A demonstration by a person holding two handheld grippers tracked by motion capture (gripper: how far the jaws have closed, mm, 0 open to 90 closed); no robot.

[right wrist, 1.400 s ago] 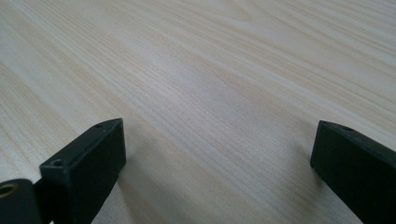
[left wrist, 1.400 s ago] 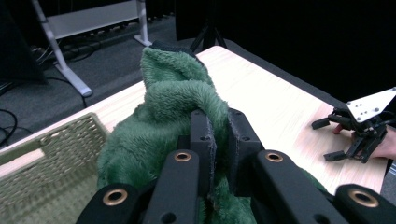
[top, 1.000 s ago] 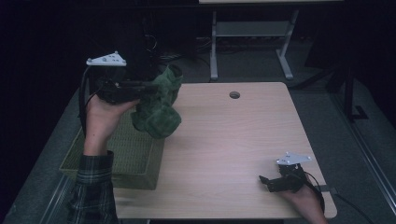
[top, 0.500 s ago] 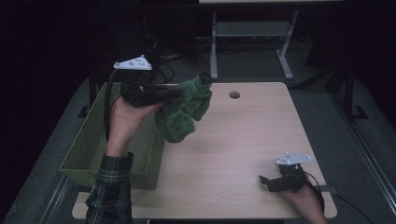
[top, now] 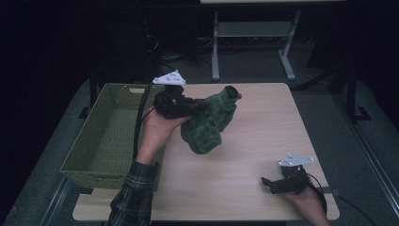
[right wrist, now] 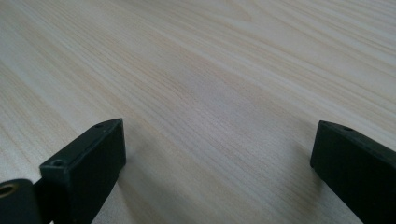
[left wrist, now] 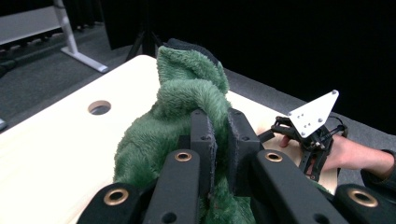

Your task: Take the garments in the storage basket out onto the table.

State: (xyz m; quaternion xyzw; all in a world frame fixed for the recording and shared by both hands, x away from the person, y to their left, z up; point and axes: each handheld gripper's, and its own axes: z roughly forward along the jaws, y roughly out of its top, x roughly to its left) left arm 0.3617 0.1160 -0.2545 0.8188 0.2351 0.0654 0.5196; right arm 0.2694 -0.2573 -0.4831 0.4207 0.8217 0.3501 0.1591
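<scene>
Bunched green fleece cloth (top: 207, 123) (furry, crumpled), dangling above the tabletop

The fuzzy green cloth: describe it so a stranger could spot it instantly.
Start at the pale wooden table; a green woven basket sits on its left edge. Just right of it, the left gripper pinches the fuzzy green cloth, bunched and hanging above the tabletop, the one soft, shaggy thing here.

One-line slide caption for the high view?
Left gripper holds a green plush cloth above the wooden table, beside a green basket; right gripper rests open.
</scene>
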